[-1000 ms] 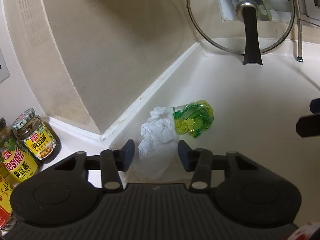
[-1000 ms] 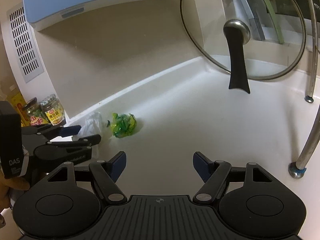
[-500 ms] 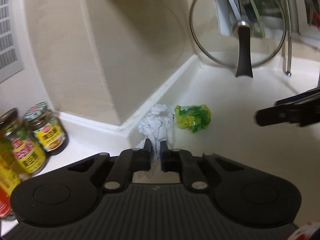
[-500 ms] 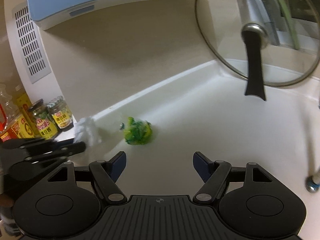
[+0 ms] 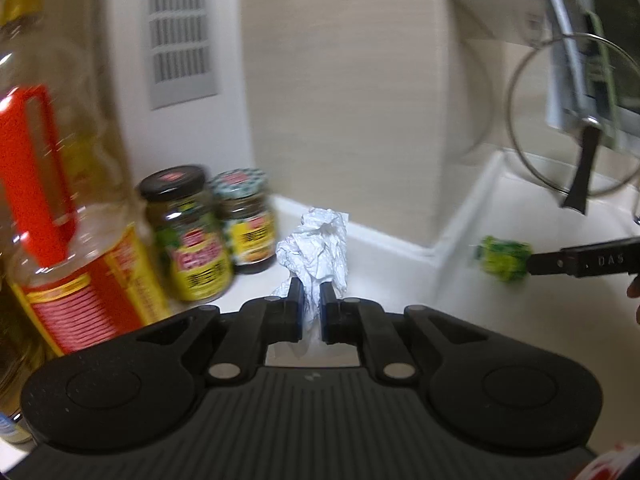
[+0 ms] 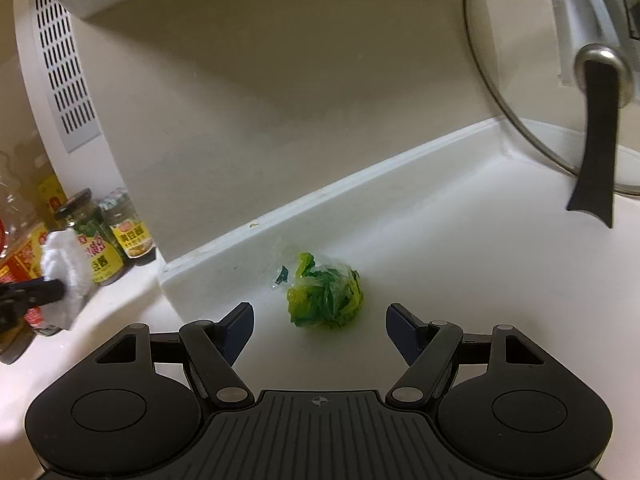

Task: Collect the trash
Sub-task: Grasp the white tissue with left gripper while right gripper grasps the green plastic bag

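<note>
My left gripper is shut on a crumpled white tissue, which sticks up from between the fingertips, lifted off the counter in front of the jars. In the right wrist view the same tissue shows at the far left, pinched by the dark left fingers. A scrunched green and yellow plastic wrapper lies on the white counter by the wall corner. My right gripper stands open just short of it, one finger on either side of it and nothing touching. From the left wrist view the wrapper sits beside the right gripper's finger.
Sauce jars and a large oil bottle with a red handle crowd the counter at the left. A glass pot lid with a black handle leans on the back wall at the right. A vented white panel stands at the left.
My left gripper shut on the tissue, lifted it and swung left toward the jars. My right gripper moved in toward the green wrapper, which now lies between its open fingers.
</note>
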`<state>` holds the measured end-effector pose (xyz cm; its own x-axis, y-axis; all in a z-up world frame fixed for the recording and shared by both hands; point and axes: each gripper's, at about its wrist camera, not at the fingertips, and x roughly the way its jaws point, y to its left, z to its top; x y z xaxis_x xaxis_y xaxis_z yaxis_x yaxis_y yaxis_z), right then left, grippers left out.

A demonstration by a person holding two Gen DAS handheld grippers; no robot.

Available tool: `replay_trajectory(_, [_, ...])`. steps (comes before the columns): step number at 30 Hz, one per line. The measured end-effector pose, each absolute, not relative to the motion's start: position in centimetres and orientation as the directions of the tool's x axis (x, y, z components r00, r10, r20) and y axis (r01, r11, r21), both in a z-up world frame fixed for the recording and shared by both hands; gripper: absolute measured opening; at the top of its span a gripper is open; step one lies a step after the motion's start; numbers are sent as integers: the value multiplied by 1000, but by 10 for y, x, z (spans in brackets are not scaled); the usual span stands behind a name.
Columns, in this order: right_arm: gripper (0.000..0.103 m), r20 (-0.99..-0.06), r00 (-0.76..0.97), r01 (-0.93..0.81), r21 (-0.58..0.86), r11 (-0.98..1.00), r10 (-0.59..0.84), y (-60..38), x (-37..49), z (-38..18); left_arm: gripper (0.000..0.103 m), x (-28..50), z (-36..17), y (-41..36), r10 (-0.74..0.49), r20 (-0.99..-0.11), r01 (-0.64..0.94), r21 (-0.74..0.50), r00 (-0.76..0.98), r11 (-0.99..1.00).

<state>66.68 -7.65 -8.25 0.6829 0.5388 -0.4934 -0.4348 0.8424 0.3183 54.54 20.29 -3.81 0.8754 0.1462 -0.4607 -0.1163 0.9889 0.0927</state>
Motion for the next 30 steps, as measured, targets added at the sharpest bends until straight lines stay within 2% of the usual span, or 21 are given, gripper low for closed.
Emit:
replay_trajectory(10, [73, -522, 673, -425, 306, 852, 524, -54, 698, -99, 8, 530, -40, 224, 194, -484, -175, 83, 853, 981])
replay_trajectory(11, [63, -524, 676, -425, 297, 855, 518, -53, 698, -100, 8, 528, -40, 225, 197, -487, -178, 84, 851, 980])
replay_trajectory(12, [42, -529, 674, -429, 288, 856, 515, -51, 698, -101, 8, 526, -40, 225, 201, -490, -182, 86, 848, 979])
replay_trajectory(18, [35, -511, 674, -458, 279, 844, 534, -58, 684, -95, 8, 509, -36, 223, 222, -493, -205, 90, 841, 975])
replay_trajectory(30, [35, -401, 647, -547, 350, 761, 649, -119, 600, -54, 8, 446, -15, 175, 204, -464, -200, 57, 862, 978])
